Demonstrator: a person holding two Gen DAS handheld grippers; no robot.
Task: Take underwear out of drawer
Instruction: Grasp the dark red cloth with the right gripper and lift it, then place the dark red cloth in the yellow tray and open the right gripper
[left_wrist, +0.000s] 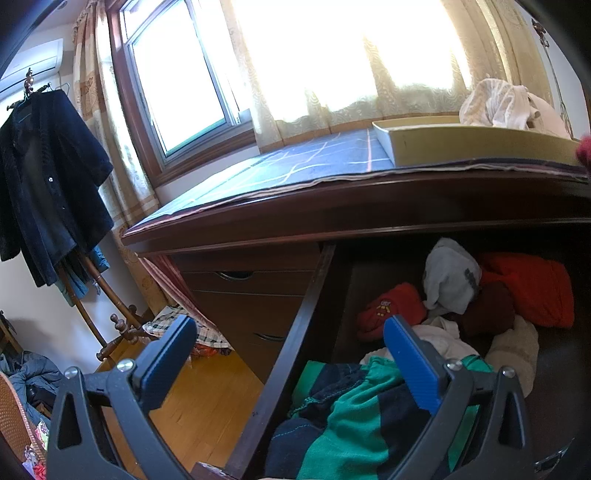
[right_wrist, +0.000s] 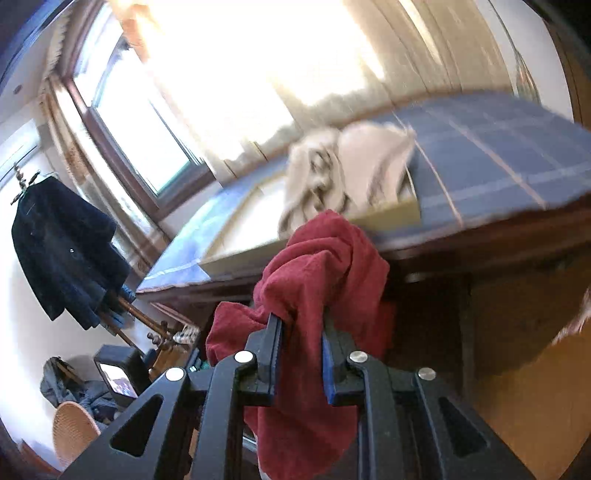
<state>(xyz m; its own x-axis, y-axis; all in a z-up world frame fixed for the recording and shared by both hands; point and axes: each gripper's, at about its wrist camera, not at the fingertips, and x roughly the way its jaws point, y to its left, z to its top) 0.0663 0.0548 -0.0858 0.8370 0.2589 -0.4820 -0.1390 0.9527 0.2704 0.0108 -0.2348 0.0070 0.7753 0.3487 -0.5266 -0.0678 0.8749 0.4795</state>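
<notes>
My right gripper (right_wrist: 301, 325) is shut on a dark red piece of underwear (right_wrist: 325, 266), which hangs bunched over and below its fingers, lifted in front of the desk's edge. A corner of that red cloth (left_wrist: 584, 149) shows at the right rim of the left wrist view. My left gripper (left_wrist: 291, 339) stands open over the left wall of the pulled-out dark wooden drawer (left_wrist: 291, 354), nothing between its fingers. Inside the drawer lie a green and navy striped garment (left_wrist: 354, 417), red pieces (left_wrist: 528, 288), a white piece (left_wrist: 448, 277) and a cream one (left_wrist: 517, 350).
On the desk's blue checked cloth (left_wrist: 295, 166) stands a shallow yellow box (left_wrist: 461, 144) holding pale garments (left_wrist: 498, 103). A dark coat (left_wrist: 48, 166) hangs on a wooden stand at the left. Closed drawers (left_wrist: 243, 295), wooden floor (left_wrist: 199, 398) and a wicker chair (right_wrist: 74, 432) lie lower left.
</notes>
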